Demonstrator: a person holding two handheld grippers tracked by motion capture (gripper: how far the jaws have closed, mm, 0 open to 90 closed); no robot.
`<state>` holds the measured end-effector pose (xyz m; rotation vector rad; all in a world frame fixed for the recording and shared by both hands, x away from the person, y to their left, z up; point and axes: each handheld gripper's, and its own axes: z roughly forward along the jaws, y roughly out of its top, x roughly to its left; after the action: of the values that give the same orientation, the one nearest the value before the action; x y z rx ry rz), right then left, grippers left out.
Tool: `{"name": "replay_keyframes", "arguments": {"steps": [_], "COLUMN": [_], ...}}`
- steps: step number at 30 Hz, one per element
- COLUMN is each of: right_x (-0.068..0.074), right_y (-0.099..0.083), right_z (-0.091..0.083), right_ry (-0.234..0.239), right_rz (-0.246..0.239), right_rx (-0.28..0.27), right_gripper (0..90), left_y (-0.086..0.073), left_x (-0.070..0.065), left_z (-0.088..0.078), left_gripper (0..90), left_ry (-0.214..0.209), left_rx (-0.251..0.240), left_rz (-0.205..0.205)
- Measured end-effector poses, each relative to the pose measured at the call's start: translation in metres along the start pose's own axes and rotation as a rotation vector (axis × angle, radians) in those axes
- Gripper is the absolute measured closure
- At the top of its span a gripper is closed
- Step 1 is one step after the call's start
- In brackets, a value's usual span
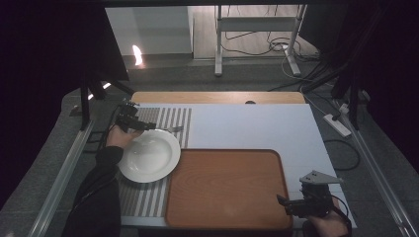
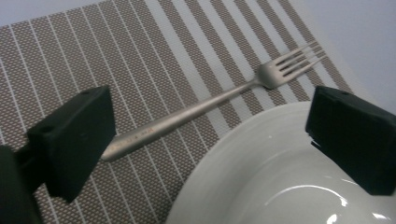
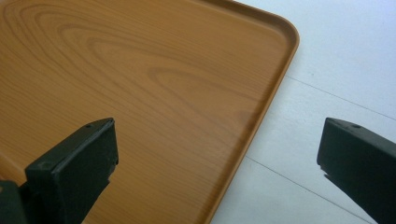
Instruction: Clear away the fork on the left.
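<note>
Nearby, bare wooden tray [image 1: 227,190]

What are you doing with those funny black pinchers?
A person holds a gripper in each hand. The left gripper, jaws open, hovers over a silver metal fork lying on a striped woven placemat beside a round white plate. The right gripper waits open by the wooden tray's corner.

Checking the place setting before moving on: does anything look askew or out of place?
Only the fork: it lies slantwise across the striped placemat beyond the white plate, not squared beside it. The wooden tray sits straight, and nothing looks spilled or damaged.
</note>
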<state>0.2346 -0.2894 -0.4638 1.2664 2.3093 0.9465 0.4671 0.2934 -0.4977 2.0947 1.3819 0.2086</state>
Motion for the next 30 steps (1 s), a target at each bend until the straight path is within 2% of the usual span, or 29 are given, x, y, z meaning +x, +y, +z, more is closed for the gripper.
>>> {"name": "replay_keyframes", "arguments": {"steps": [1, 2, 4, 6, 8, 11, 12, 14, 18, 21, 22, 24, 28, 29, 30], "right_x": [0.0, 0.0, 0.0, 0.0, 0.0, 0.0, 0.0, 0.0, 0.0, 0.0, 0.0, 0.0, 0.0, 0.0, 0.0], "right_y": [0.0, 0.0, 0.0, 0.0, 0.0, 0.0, 0.0, 0.0, 0.0, -0.001, -0.001, 0.0, -0.001, -0.001, -0.001], "right_z": [0.0, 0.0, 0.0, 0.0, 0.0, 0.0, 0.0, 0.0, 0.0, -0.001, -0.001, -0.001, -0.001, -0.001, -0.001], "right_ry": [0.0, 0.0, 0.001, 0.001, 0.002, 0.001, 0.001, 0.003, 0.002, 0.003, 0.003, 0.003, 0.001, 0.002, 0.001], "right_rz": [0.0, 0.0, 0.002, 0.002, 0.001, 0.0, 0.0, 0.002, 0.001, 0.002, 0.002, 0.001, 0.001, 0.001, -0.001], "right_rx": [0.0, -0.001, -0.001, -0.001, -0.001, -0.001, -0.002, 0.0, 0.0, -0.001, 0.0, 0.001, -0.001, -0.003, -0.003], "right_gripper": [0.0, 0.0, 0.0, 0.0, 0.0, 0.0, 0.0, 0.0, 0.0, 0.0, 0.0, 0.0, 0.0, 0.0, 0.0], "left_y": [0.0, 0.001, 0.002, 0.001, 0.001, 0.0, -0.001, -0.001, -0.002, -0.005, -0.006, -0.006, -0.006, -0.006, -0.006], "left_x": [0.0, 0.002, 0.006, 0.008, 0.011, 0.014, 0.016, 0.022, 0.026, 0.033, 0.037, 0.04, 0.037, 0.037, 0.034], "left_z": [0.0, 0.002, 0.003, 0.005, 0.008, 0.012, 0.014, 0.019, 0.025, 0.029, 0.029, 0.028, 0.026, 0.026, 0.023], "left_gripper": [6.9, 13.5, 26.8, 45.0, 68.4, 88.2, 88.2, 89.1, 89.2, 89.2, 89.2, 89.2, 89.2, 89.3, 89.2], "left_ry": [0.0, 0.017, 0.013, 0.045, 0.061, 0.083, 0.101, 0.1, 0.113, 0.131, 0.119, 0.102, 0.094, 0.094, 0.09], "left_rx": [0.0, 0.01, 0.013, 0.03, 0.043, 0.05, 0.054, 0.055, 0.071, 0.101, 0.098, 0.096, 0.146, 0.146, 0.178], "left_rz": [0.0, 0.007, 0.0, 0.008, 0.016, 0.016, 0.014, -0.009, -0.013, -0.02, -0.04, -0.055, -0.031, -0.031, -0.009]}}
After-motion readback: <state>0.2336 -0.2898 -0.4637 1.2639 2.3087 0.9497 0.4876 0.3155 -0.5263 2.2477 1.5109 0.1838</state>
